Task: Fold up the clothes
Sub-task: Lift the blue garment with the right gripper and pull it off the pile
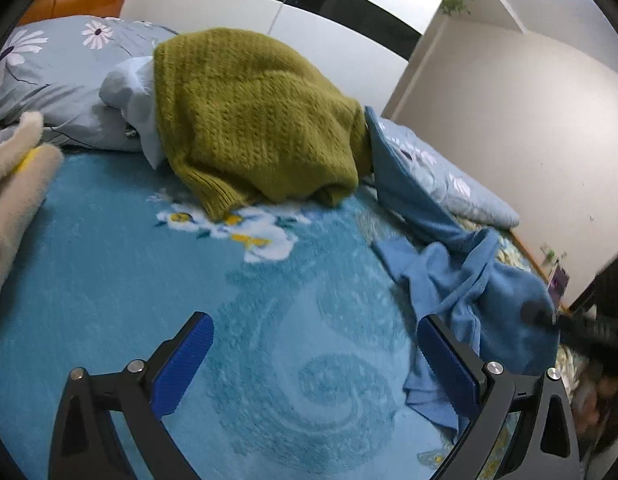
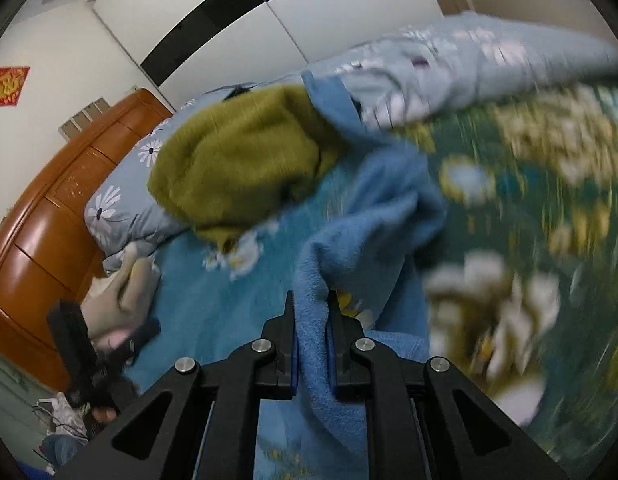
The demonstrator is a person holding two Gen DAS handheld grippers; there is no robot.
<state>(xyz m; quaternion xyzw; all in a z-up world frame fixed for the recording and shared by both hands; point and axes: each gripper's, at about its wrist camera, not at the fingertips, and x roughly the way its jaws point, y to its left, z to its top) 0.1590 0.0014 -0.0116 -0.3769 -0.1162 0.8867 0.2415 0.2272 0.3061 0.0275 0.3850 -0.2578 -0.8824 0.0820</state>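
A blue fleece garment lies crumpled on the right of the bed, stretching back toward the pillows. My right gripper is shut on the blue garment, pinching a fold and lifting it; it shows at the right edge of the left wrist view. An olive knitted sweater is heaped on the pillows at the back, also in the right wrist view. My left gripper is open and empty above the blue blanket, left of the blue garment.
Floral pillows lie at the head of the bed, another at the right. A beige fluffy garment lies at the left. A wooden headboard and white wardrobe stand behind. The right wrist view is motion-blurred.
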